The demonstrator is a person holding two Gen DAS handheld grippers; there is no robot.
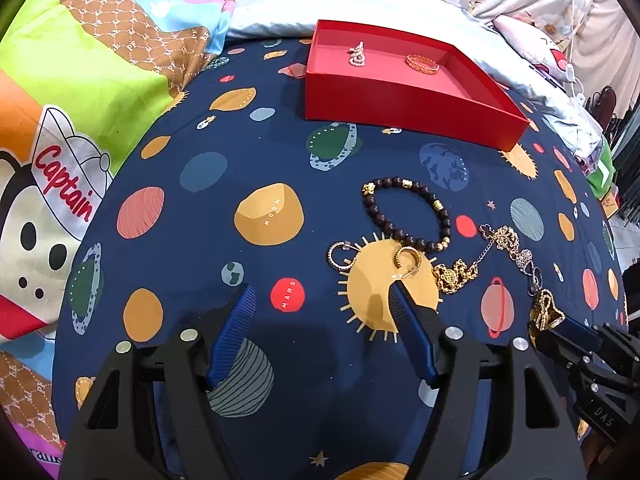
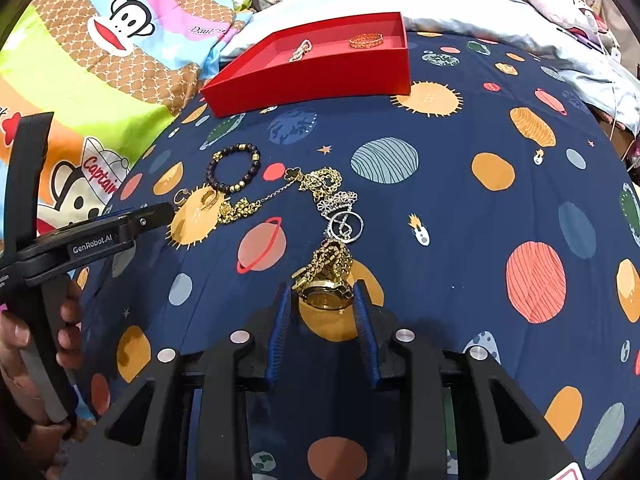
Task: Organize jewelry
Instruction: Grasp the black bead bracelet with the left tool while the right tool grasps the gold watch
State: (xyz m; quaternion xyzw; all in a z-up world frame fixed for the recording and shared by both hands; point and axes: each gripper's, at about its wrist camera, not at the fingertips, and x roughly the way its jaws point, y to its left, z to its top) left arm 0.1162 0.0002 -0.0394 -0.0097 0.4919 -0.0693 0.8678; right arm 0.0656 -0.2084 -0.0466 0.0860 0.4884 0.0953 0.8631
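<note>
Jewelry lies on the bed [image 1: 168, 208]; right hand-held gripper [image 2: 323, 298] clamps a gold watch [image 2: 326, 298]; left hand-held gripper [image 1: 320, 300] stands open, empty.

We hold our left gripper [image 1: 322, 292] angled steeply downward, its blue jaws spread wide with nothing between them. Our left hand [image 2: 24, 360] wraps around its black handle, fingers [image 2: 70, 338] curled over the front. Our right gripper [image 2: 322, 292] also tilts steeply downward, its jaws drawn in close, their pads pressing on what sits between them.
</note>
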